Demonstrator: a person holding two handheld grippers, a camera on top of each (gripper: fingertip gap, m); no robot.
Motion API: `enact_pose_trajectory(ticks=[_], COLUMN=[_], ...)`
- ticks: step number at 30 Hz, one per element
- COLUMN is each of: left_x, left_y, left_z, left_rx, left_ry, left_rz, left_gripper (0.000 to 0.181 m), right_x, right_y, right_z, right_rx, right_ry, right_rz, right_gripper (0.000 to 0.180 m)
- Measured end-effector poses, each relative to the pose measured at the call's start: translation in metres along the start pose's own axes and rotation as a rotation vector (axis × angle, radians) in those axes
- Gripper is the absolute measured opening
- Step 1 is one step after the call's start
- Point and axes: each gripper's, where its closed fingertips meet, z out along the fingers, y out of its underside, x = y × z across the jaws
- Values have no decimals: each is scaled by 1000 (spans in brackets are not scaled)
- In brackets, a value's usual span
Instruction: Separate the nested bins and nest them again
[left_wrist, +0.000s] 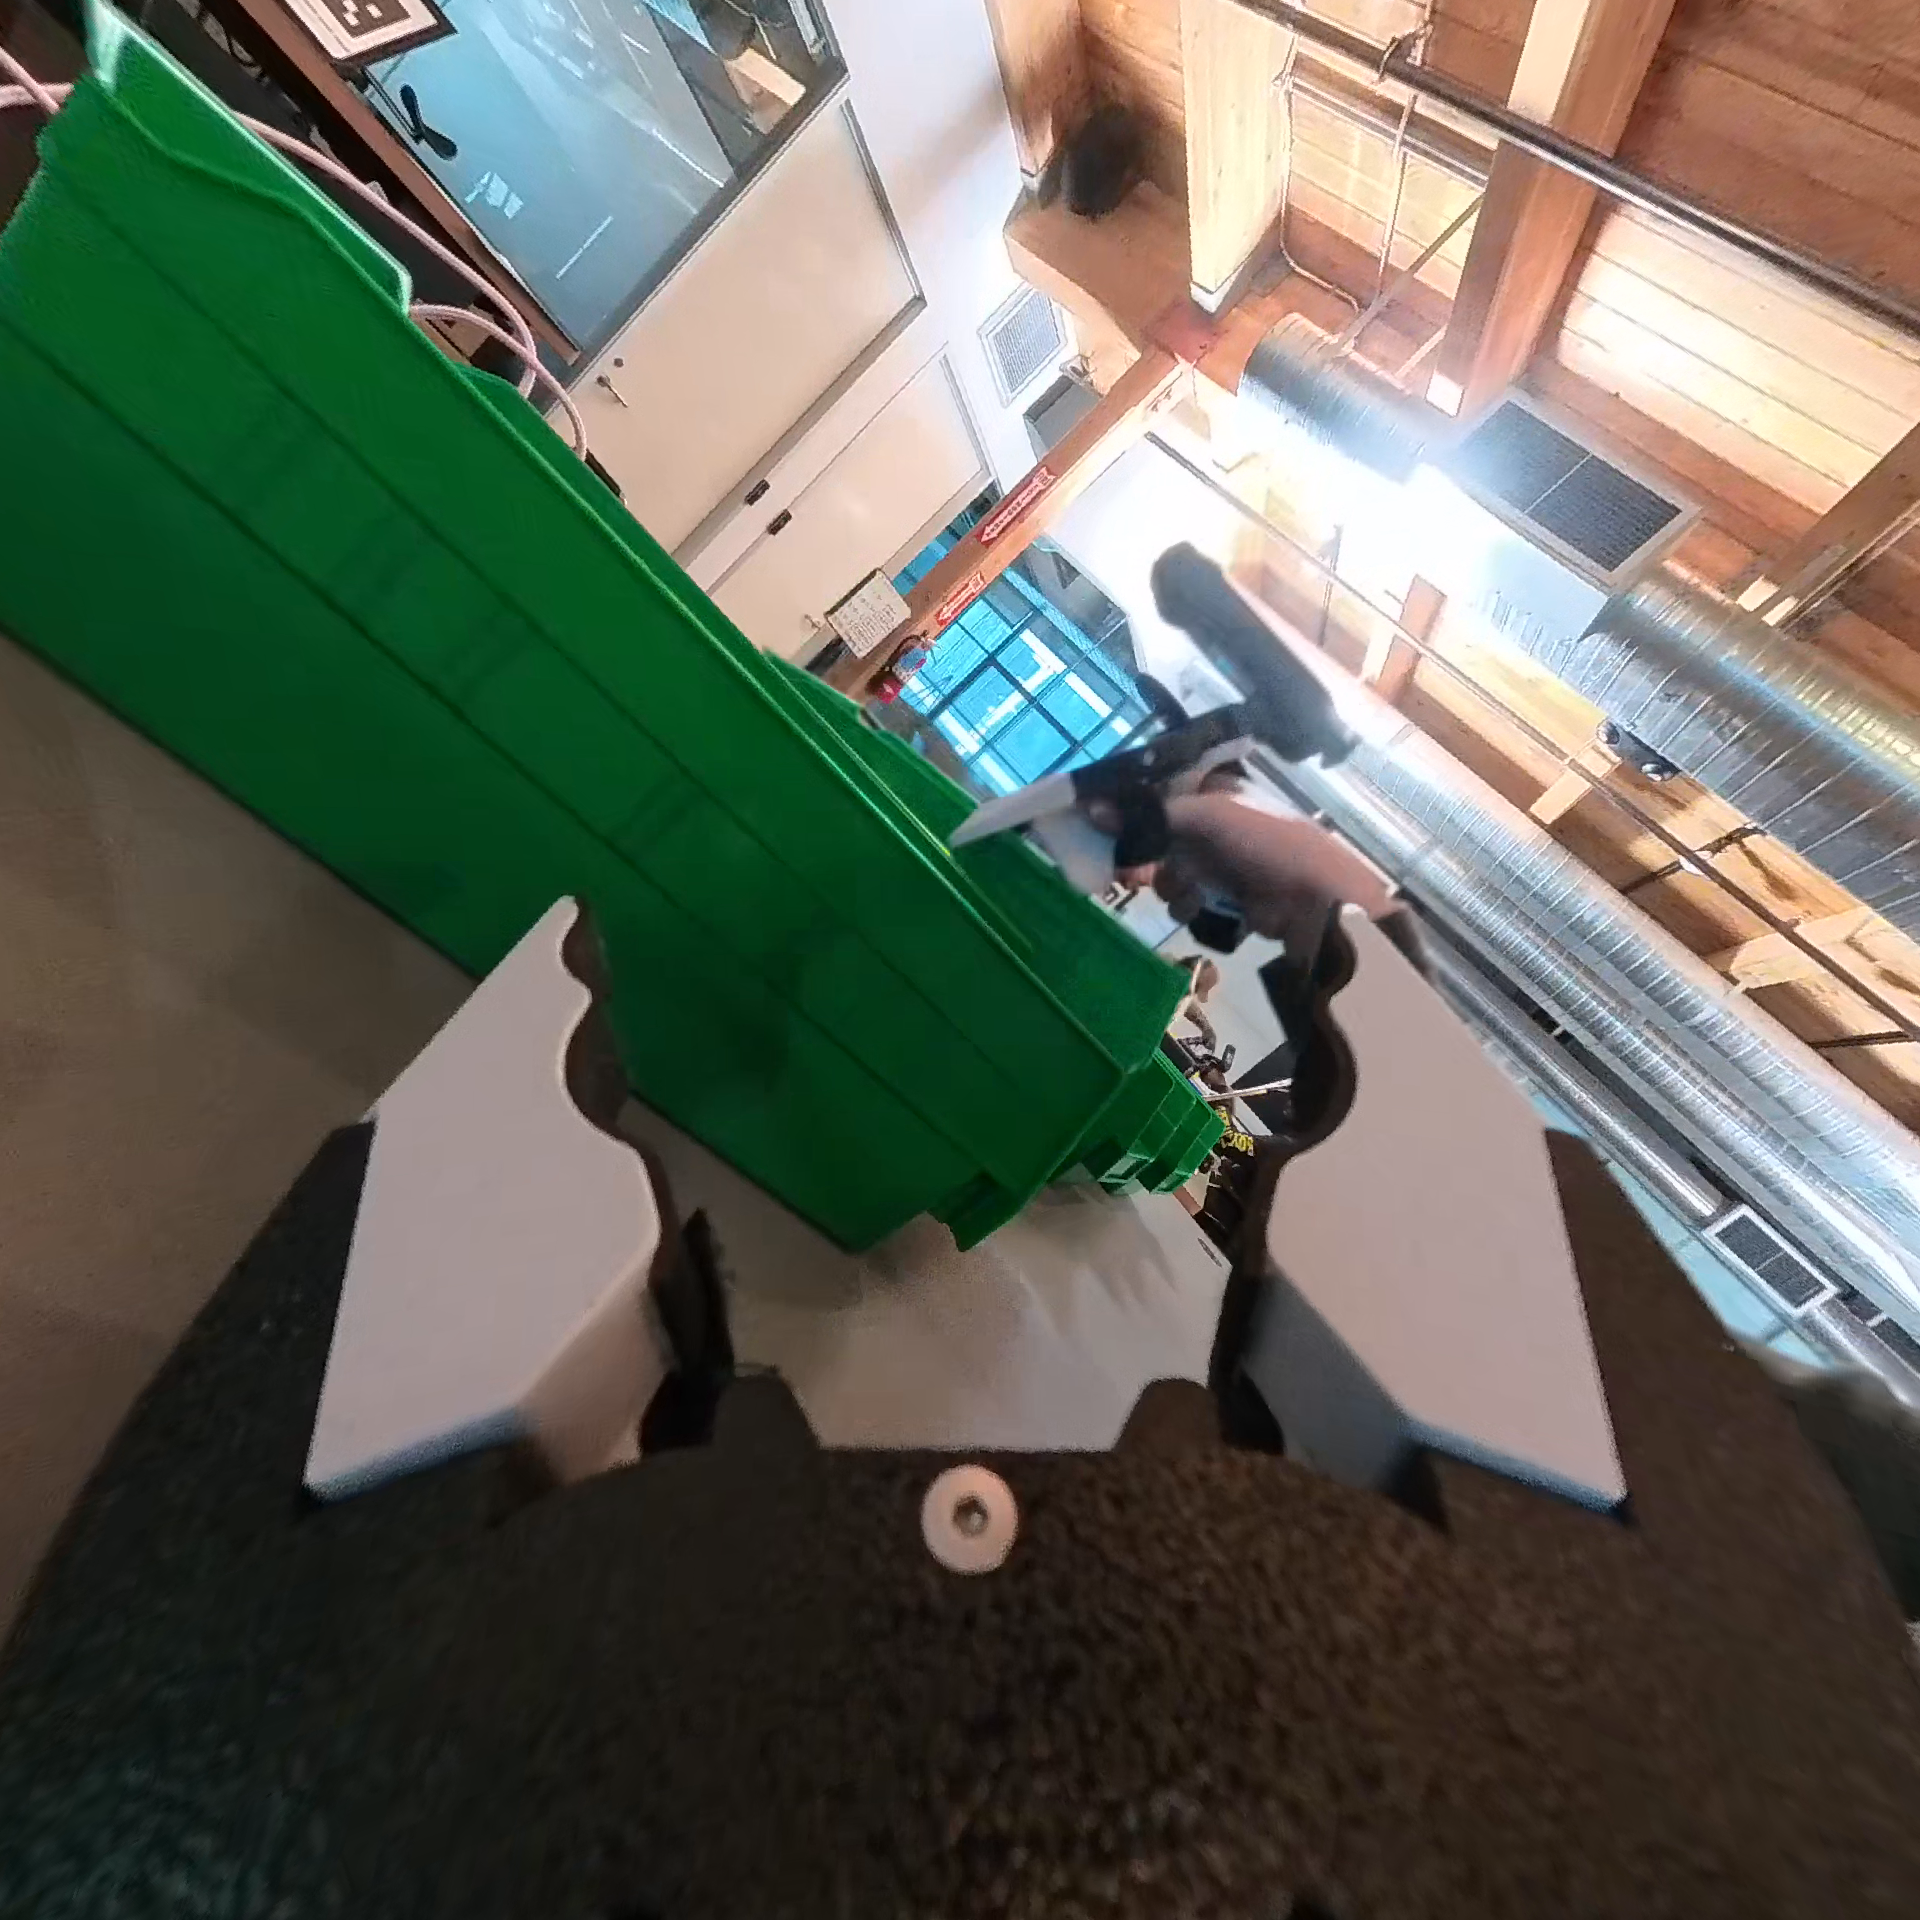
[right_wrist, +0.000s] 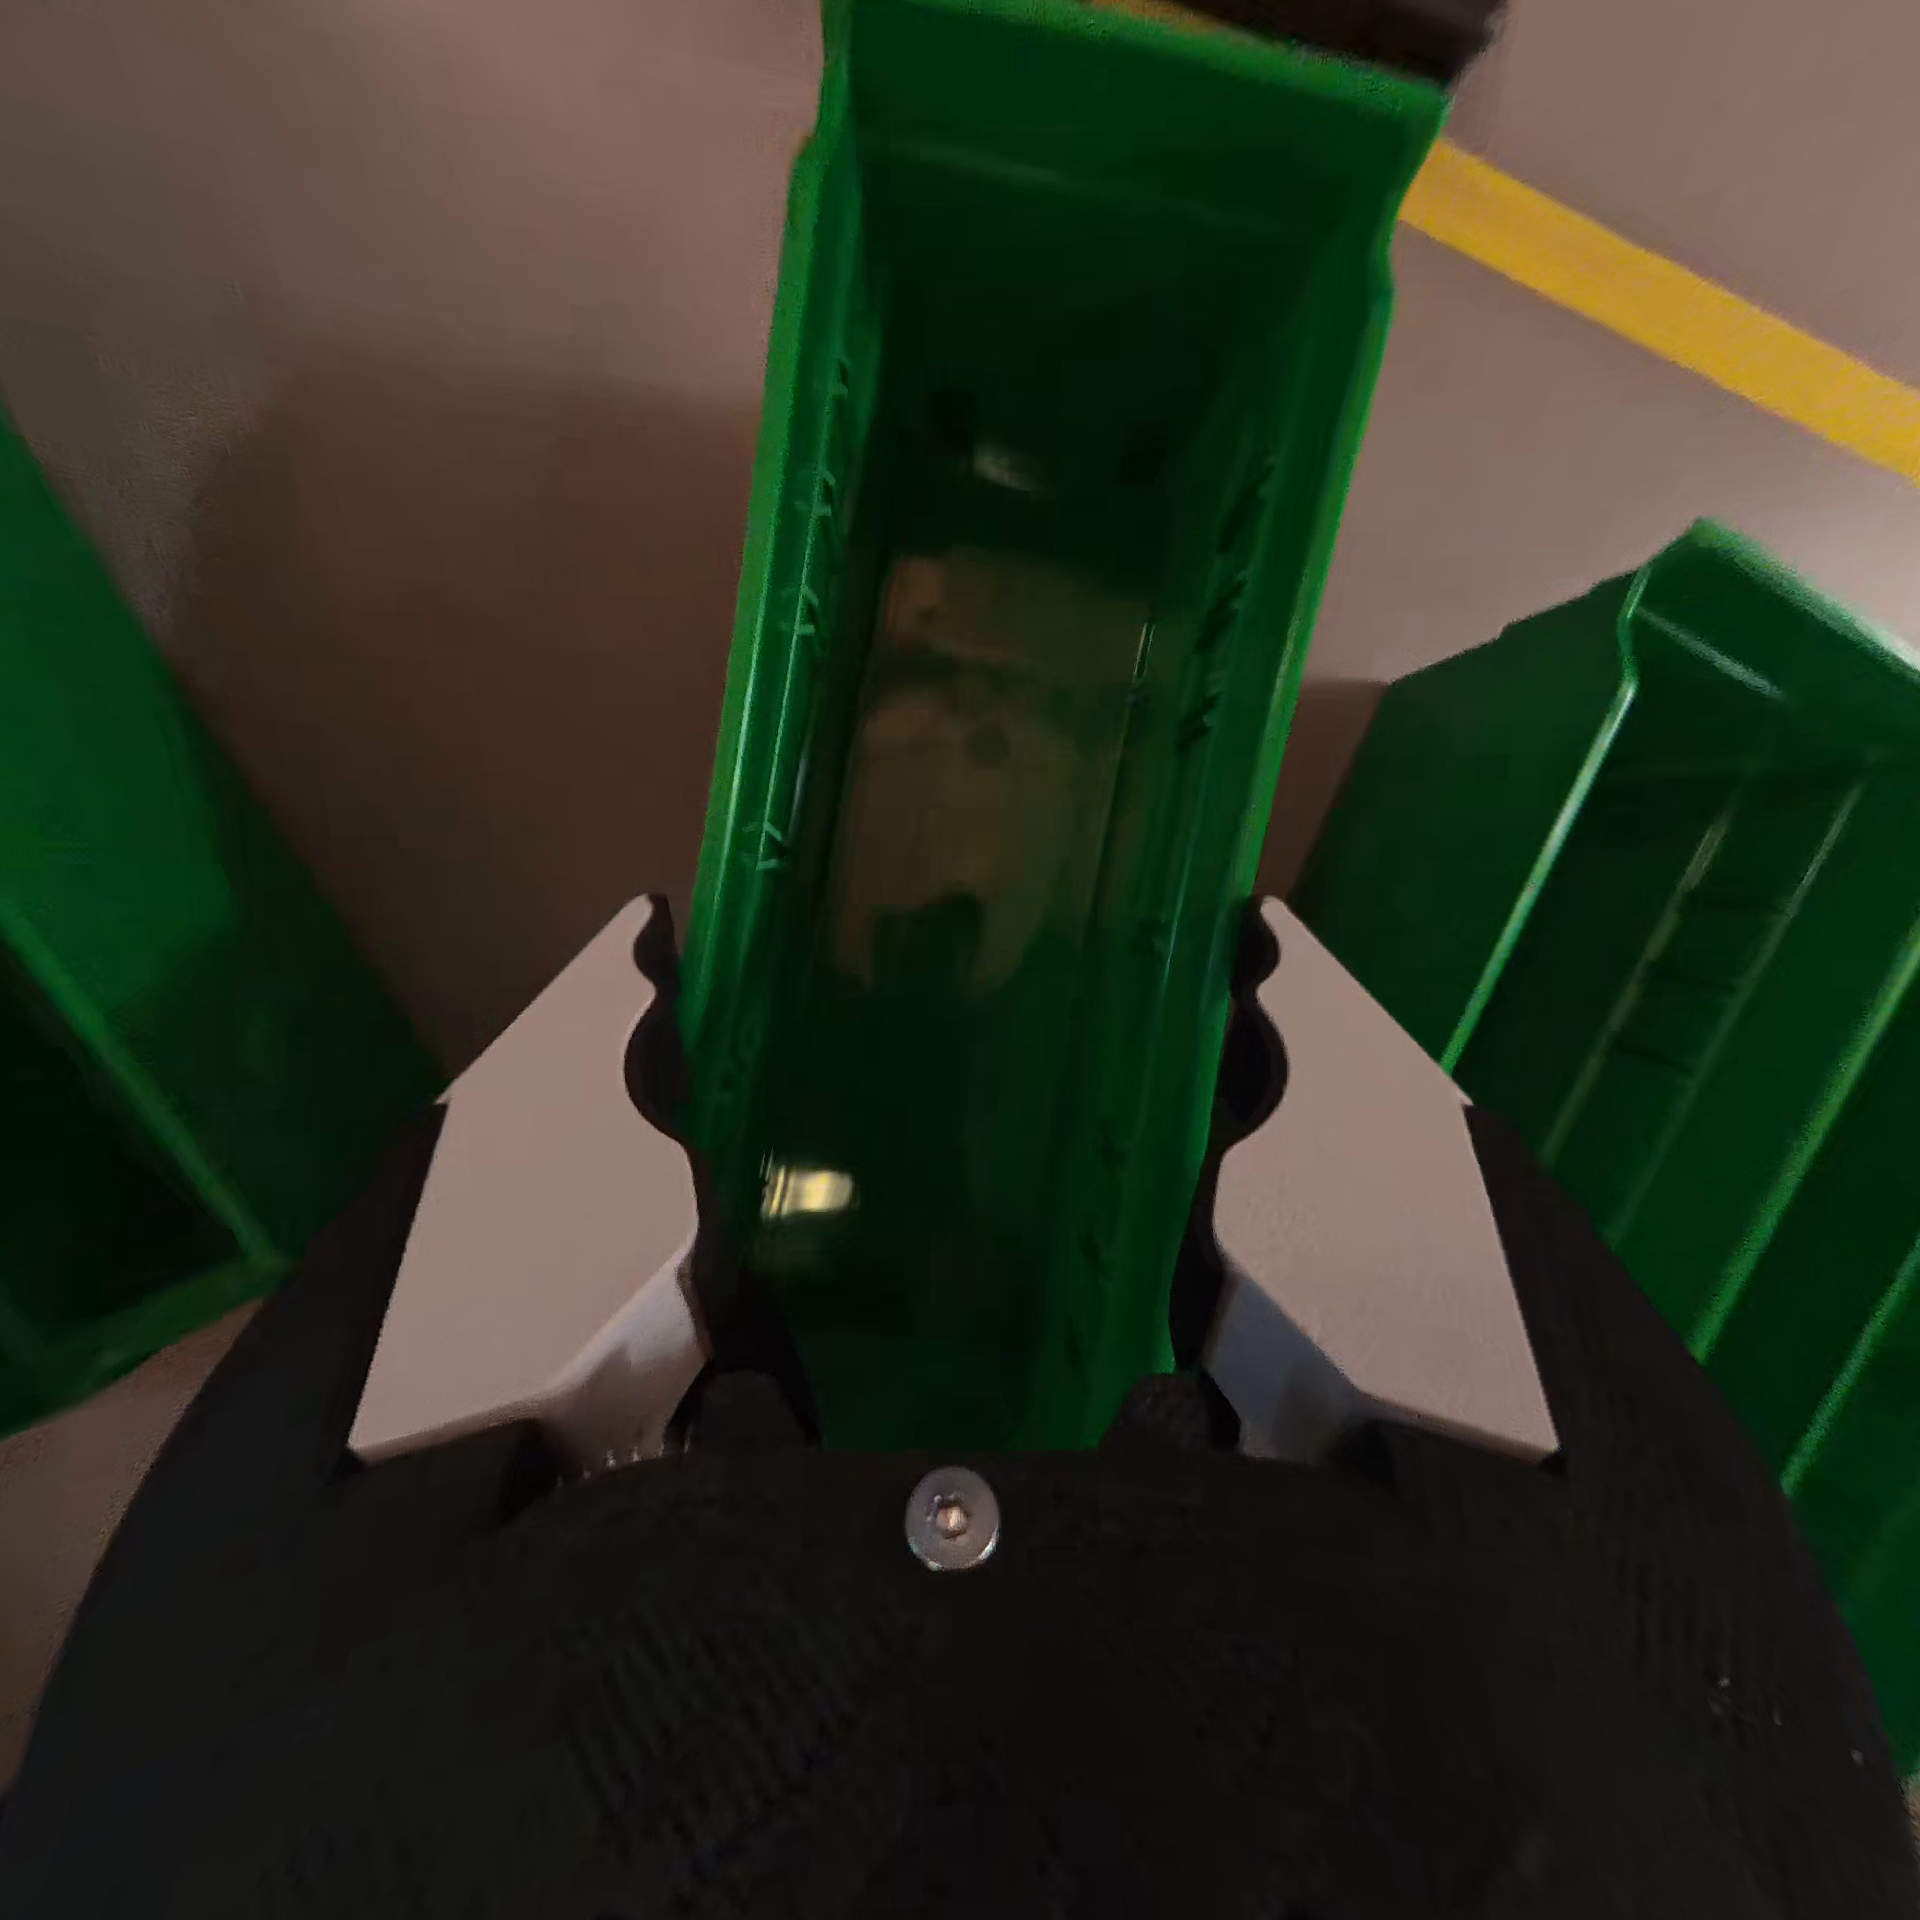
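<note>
Mid-separation, by the look of it: right gripper (right_wrist: 954, 1091) fingers pinching the side walls of one narrow green bin (right_wrist: 1049, 644), held above the bench (right_wrist: 416, 436), with two more green bins flanking it, left (right_wrist: 104, 935) and right (right_wrist: 1683, 935). Left gripper (left_wrist: 961, 997) fingers spread, empty, just beside the nested stack (left_wrist: 499, 665). Next move probably calls for setting the held bin down clear of both neighbours.

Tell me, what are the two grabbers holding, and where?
The right gripper holds one green bin by its near end, fingers outside both side walls. The left gripper is open around a corner of the stacked bins, gripping nothing.
</note>
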Motion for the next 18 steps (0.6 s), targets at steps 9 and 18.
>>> enact_pose_trajectory(ticks=[9,18], left_x=[1,1], left_y=[1,3], left_z=[1,2], left_rx=[-3,-10], left_ry=[9,9], left_rz=[-12,-10], left_gripper=[130,130], right_x=[2,-17], right_y=[12,28], right_z=[10,-67], right_rx=[205,717], right_ry=[-12,-13], right_rz=[96,5], right_gripper=[136,126])
